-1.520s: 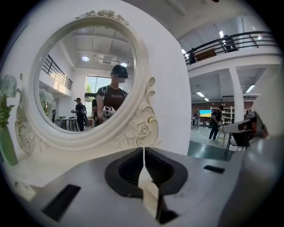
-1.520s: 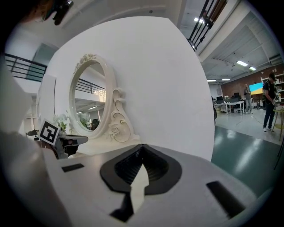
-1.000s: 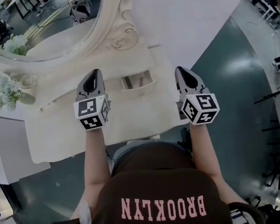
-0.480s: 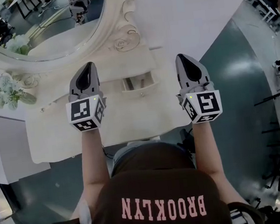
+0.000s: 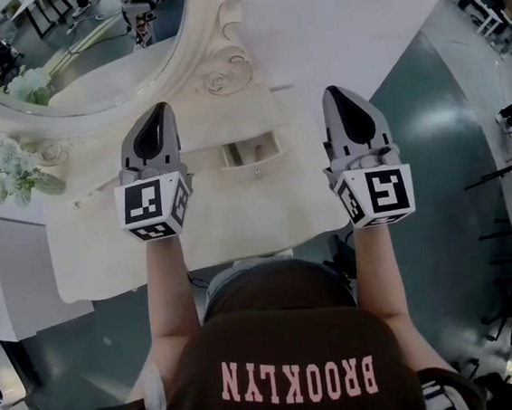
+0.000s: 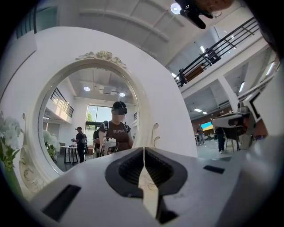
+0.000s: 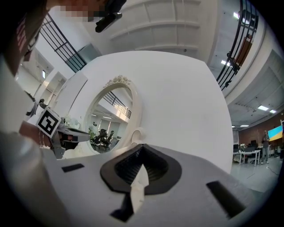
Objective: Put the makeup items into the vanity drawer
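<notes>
The cream vanity table (image 5: 106, 252) stands below me with its small centre drawer (image 5: 250, 150) pulled open; I cannot tell what lies inside. No makeup items show in any view. My left gripper (image 5: 159, 110) hovers left of the drawer, jaws pressed together and empty. My right gripper (image 5: 331, 92) hovers right of the drawer over the table's right end, also shut and empty. In the left gripper view the left gripper (image 6: 143, 153) points at the oval mirror (image 6: 80, 111). The right gripper (image 7: 141, 150) faces the white wall and the mirror (image 7: 111, 115).
An ornate oval mirror (image 5: 67, 46) rises behind the table. White flowers (image 5: 11, 171) stand at the table's back left. Dark floor (image 5: 431, 136) lies to the right, with chairs and stands at the far right edge. A white unit (image 5: 2, 299) sits at the left.
Both grippers have moved forward toward the mirror and spread a little further apart. Their jaws stayed shut throughout.
</notes>
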Motion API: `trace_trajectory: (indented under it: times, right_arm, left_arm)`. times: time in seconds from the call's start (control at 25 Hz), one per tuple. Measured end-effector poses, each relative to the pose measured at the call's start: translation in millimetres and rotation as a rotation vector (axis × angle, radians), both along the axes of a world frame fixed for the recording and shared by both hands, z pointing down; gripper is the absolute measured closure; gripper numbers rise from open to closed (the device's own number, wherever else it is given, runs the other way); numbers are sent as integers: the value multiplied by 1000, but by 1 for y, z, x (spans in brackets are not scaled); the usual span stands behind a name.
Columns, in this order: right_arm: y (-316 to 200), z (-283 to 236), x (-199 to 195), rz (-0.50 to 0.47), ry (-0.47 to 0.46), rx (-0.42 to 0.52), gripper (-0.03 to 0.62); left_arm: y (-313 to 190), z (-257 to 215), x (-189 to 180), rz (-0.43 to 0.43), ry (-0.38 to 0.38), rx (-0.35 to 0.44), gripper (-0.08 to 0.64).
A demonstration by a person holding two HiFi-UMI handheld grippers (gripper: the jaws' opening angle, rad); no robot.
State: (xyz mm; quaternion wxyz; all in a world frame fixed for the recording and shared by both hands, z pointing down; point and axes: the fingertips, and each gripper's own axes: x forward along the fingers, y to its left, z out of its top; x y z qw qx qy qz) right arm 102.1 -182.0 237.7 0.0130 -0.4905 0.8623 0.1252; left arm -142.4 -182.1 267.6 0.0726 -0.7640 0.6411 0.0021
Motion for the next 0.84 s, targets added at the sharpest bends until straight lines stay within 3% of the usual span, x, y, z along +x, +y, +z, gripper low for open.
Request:
trace_trajectory:
  times: [0.84]
  right_arm:
    - [-6,5,-2,-11,9,-31,595]
  left_arm:
    - [-5,2,14,44,-51,-35,549]
